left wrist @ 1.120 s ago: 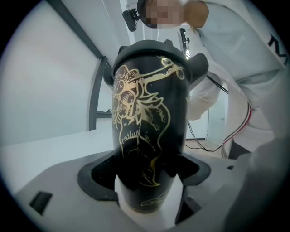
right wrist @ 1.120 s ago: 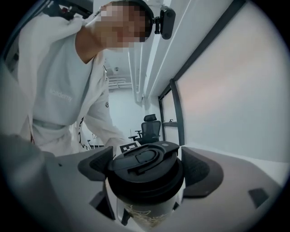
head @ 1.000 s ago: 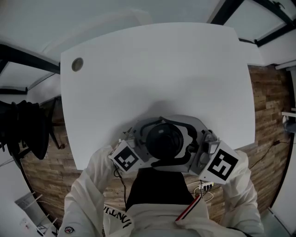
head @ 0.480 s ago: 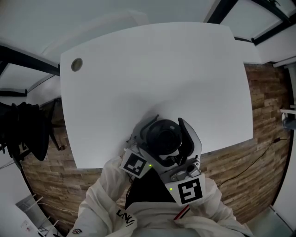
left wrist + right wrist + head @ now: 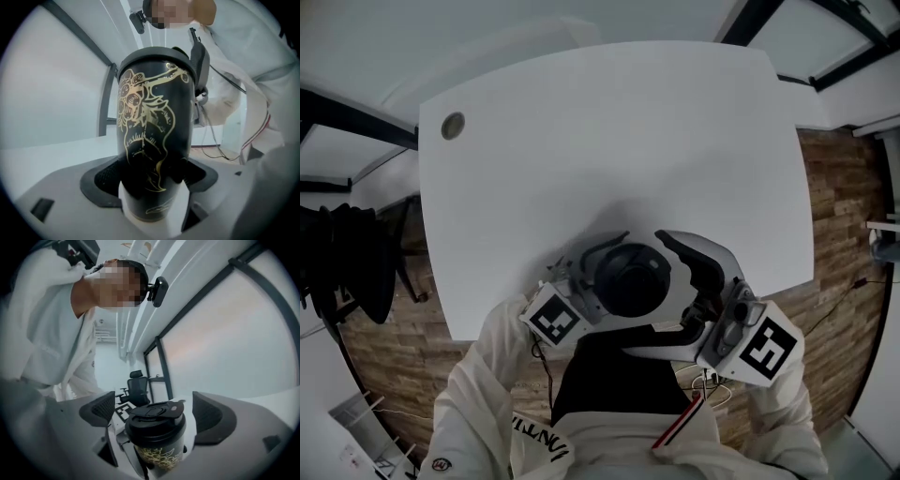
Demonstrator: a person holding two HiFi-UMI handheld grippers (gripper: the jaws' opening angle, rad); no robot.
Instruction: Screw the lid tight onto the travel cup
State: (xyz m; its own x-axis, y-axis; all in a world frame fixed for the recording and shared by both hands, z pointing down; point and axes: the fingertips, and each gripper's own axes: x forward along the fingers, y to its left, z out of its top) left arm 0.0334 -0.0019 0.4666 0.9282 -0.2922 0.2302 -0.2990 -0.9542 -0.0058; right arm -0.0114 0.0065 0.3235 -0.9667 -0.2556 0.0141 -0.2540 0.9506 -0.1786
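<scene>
Two grippers, one travel cup, one lid, one table.

Left gripper: pads clamped on the cup's lower body, cup upright. The gold line drawing on the black wall shows well only in the left gripper view.

Right gripper: jaws spread, one pad on either side of the lid, a gap on both sides, no contact. That gap is readable only in the right gripper view.

Head view: only the lid's top shows, over the table's near edge, close to the person's torso. Two marker cubes, left and right. One round hole near the table's far left corner.

Lid appears seated on the cup's mouth; tightness cannot be told.
</scene>
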